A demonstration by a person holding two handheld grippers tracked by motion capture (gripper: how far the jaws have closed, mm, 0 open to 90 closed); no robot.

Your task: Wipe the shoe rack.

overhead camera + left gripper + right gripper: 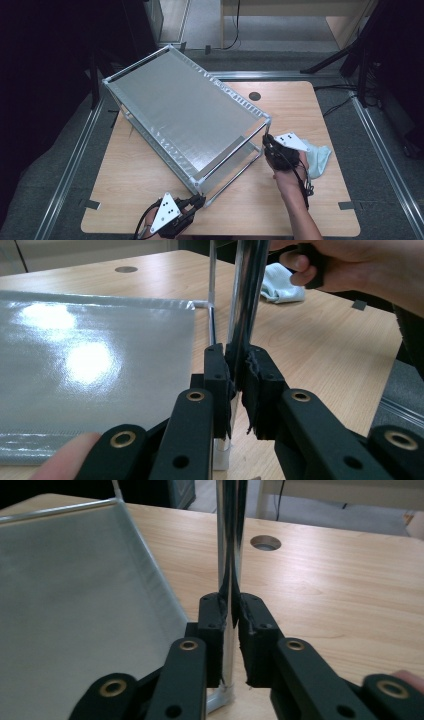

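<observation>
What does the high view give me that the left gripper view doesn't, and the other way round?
High view alone: the whole two-tier rack standing skewed on the table, with the left gripper at its near corner post and the right gripper at the next corner post, and the grey plates on both grippers. Left gripper view alone: its pads pressed shut on the chrome post, and the glossy silver lower shelf close up. Both: the pale cloth, the round hole in the tabletop, and the person's right hand.
</observation>
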